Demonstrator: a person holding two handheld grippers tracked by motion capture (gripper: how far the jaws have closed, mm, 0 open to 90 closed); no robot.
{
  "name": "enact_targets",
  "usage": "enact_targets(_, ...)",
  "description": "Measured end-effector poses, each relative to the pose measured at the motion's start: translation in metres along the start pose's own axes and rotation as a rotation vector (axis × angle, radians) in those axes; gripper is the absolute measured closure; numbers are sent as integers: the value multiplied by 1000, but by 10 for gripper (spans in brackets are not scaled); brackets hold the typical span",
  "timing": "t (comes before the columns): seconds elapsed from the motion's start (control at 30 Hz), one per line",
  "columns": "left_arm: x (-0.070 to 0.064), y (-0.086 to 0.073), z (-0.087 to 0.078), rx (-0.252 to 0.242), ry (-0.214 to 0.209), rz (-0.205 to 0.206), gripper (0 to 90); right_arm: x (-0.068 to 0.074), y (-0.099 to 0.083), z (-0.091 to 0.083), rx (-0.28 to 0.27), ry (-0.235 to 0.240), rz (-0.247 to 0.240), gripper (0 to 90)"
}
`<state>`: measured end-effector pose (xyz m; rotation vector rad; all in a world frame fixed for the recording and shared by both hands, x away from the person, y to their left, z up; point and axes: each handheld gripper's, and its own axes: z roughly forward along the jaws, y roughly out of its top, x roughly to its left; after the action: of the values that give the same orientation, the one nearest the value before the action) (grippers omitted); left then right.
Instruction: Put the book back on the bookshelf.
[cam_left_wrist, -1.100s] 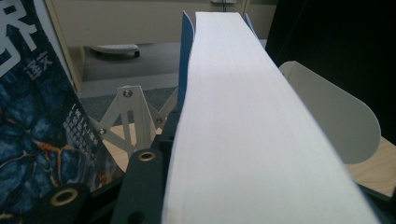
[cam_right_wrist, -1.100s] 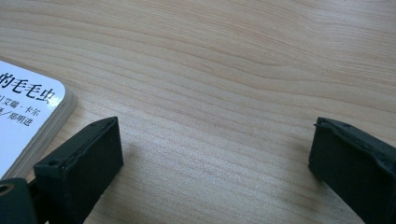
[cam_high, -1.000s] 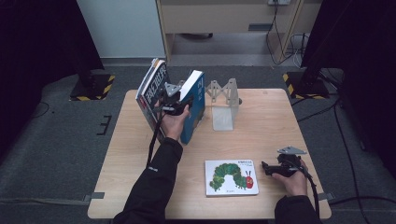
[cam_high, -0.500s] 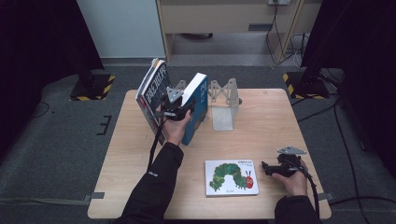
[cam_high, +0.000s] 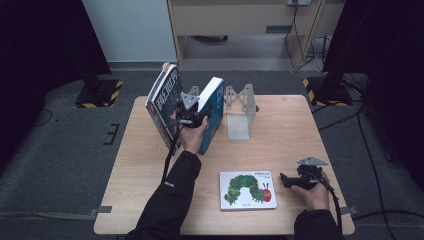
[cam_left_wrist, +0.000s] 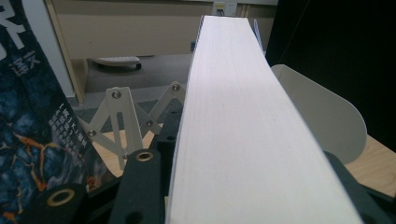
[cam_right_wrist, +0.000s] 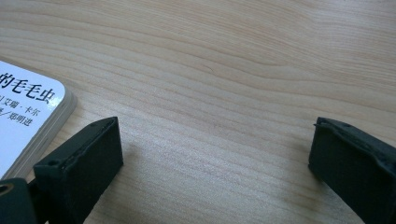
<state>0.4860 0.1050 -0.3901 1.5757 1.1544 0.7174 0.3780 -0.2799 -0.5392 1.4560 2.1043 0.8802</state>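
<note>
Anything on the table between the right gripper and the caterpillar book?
No. In the high view, only bare wood separates the right gripper from the caterpillar book. The right gripper view shows the same, with open fingers.

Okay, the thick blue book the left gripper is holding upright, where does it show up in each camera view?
High view: the blue book stands upright left of centre, at the table's far side, clamped by the left gripper.
Left gripper view: its white page edge runs up the middle.
Right gripper view: not in it.
Shared landmark: the folding metal bookend, beside the book.
</note>
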Motion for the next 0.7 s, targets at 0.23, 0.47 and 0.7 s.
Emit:
enact_targets(0.23, -2, 5, 14, 4, -10, -20, 577, 0, 0, 0, 0, 1, -1, 29)
enact_targets(0.47, -3, 3, 10, -3, -11, -16, 574, 0, 0, 0, 0, 1, 0, 29)
enact_targets(0.7, -3, 0, -12, -35, -25, 0, 528, 0, 0, 0, 0, 1, -3, 29)
